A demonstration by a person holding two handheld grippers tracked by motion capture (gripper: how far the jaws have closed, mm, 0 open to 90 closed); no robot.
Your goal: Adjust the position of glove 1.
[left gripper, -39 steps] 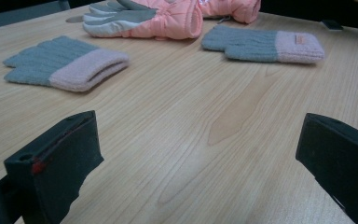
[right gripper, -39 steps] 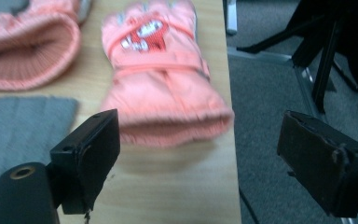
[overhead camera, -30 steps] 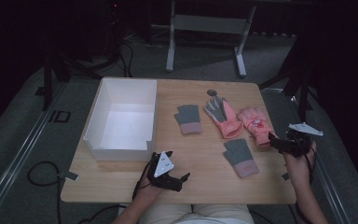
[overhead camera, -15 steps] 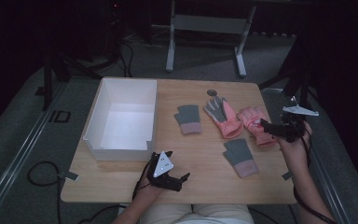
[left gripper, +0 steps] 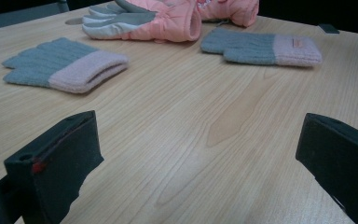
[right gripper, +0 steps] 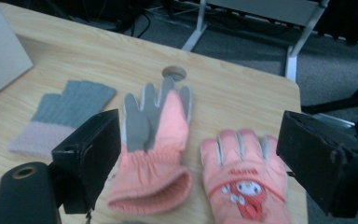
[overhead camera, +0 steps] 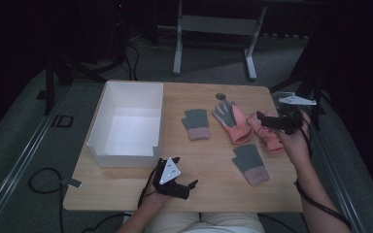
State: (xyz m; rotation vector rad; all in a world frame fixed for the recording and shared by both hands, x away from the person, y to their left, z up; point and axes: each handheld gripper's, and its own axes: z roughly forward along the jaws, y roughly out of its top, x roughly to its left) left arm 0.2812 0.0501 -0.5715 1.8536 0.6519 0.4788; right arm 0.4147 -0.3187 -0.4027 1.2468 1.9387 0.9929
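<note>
Between the wide-spread fingers [right gripper: 93, 158] of my right gripper [right gripper: 200, 163], released and holding nothing, two pink padded gloves lie side by side on the wooden table [right gripper: 74, 60], below the jaws. The pink glove with the cartoon face [right gripper: 244, 182] sits nearer my right-hand finger, palm down, its fingers pointing away from me. The pink glove with the grey palm [right gripper: 156, 140] sits nearer my left-hand finger, its open cuff toward me and its grey fingers stretching away toward a round hole [right gripper: 174, 72] in the tabletop. The two pink gloves lie just beside each other; I cannot tell whether they touch. Beyond my left-hand finger lies a grey knit glove [right gripper: 60, 114] with a pale pink cuff, and past it the corner of a white box [right gripper: 0, 51] shows.

From above, my right gripper [overhead camera: 264, 119] hovers over the cartoon glove [overhead camera: 269, 136] near the table's right edge, held in my right hand [overhead camera: 296, 141].

My left gripper [left gripper: 196, 154] rests low near the table's front edge, fingers [left gripper: 56, 163] also spread and empty, bare wood between them. Ahead of them lie the grey knit glove [left gripper: 65, 67] to the left, a second grey knit glove [left gripper: 261, 46] to the right, and the pink gloves [left gripper: 168, 18] farther off. From above, this left gripper [overhead camera: 184, 187] sits just in front of the white box [overhead camera: 126, 155].
</note>
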